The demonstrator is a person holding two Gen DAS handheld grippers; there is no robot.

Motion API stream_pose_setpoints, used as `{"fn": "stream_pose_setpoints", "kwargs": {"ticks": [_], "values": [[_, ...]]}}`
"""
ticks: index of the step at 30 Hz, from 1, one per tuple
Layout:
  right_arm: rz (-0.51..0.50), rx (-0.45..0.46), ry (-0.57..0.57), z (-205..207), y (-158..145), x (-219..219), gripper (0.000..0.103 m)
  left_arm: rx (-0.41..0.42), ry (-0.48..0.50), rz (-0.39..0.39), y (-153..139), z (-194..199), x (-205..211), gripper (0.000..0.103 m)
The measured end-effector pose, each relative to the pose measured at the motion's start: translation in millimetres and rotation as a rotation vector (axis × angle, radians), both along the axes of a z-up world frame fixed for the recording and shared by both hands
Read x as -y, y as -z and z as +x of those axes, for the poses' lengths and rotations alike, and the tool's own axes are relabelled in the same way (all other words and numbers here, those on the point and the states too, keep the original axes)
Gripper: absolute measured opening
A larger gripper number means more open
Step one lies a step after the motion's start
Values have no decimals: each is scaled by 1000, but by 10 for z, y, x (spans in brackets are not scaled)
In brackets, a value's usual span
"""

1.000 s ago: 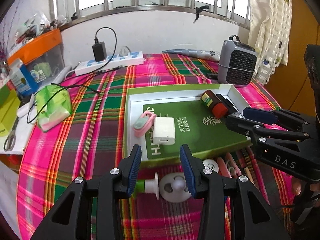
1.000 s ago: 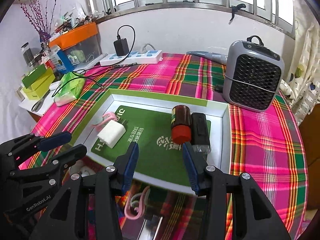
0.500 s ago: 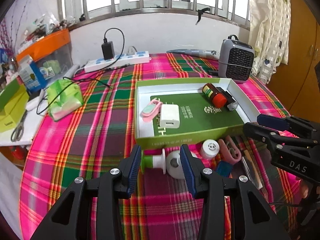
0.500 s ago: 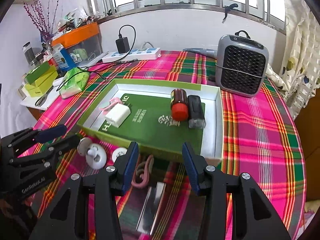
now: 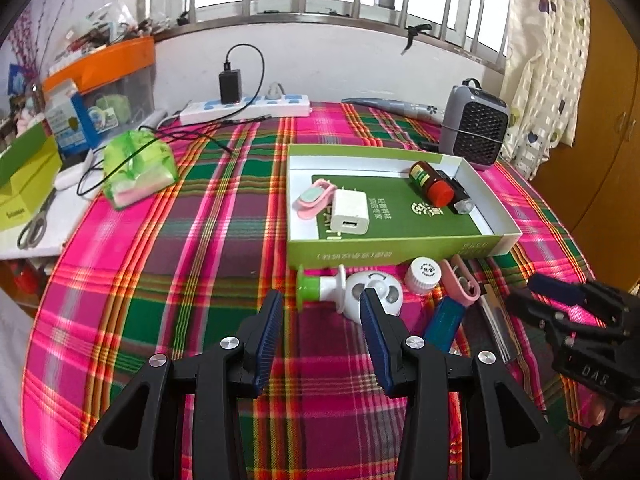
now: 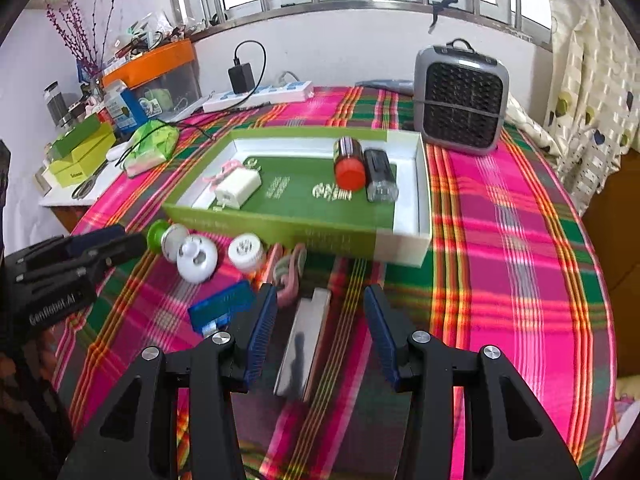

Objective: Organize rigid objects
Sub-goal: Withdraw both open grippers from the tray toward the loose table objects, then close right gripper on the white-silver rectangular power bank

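A green box lid [image 5: 400,254] [image 6: 304,236] on the plaid cloth holds a pink clip [image 5: 314,200], a white charger [image 5: 350,214] [image 6: 238,190], a red-capped bottle [image 5: 432,184] [image 6: 349,162] and a black lighter [image 6: 380,178]. In front of it lie a white and green handheld fan [image 5: 352,290] [image 6: 188,250], a white cap [image 5: 422,274] [image 6: 246,252], a pink clip [image 5: 462,284] [image 6: 288,276], a blue bar [image 5: 444,318] [image 6: 222,306] and a silver bar [image 6: 306,344]. My left gripper [image 5: 320,336] is open and empty before the fan. My right gripper [image 6: 320,328] is open and empty over the silver bar.
A grey heater [image 6: 460,96] stands behind the lid. A power strip [image 5: 244,106], a green tissue pack [image 5: 138,166], scissors [image 5: 34,228] and boxes [image 5: 28,172] sit at the left. The table edge curves off at the right.
Both grippers have pulled back from the lid toward me, so the loose items in front of the lid have come into view. Both stay open.
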State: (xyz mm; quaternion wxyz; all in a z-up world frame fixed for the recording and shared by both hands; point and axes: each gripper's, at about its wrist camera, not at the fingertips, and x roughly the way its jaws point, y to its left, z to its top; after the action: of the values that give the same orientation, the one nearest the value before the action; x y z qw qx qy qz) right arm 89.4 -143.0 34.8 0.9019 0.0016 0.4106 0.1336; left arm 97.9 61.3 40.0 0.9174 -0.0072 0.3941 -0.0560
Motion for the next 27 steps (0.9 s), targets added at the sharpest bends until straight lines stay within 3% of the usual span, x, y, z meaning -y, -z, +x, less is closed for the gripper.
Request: {"fn": "stream_pose_setpoints", "kwargs": {"ticks": [18, 27], "values": [[-86, -65, -3, -70, 293, -207, 47, -27, -16, -28, 114, -70, -154, 39], [-97, -55, 5, -58, 300, -193, 47, -34, 28, -34, 98, -95, -37, 39]]}}
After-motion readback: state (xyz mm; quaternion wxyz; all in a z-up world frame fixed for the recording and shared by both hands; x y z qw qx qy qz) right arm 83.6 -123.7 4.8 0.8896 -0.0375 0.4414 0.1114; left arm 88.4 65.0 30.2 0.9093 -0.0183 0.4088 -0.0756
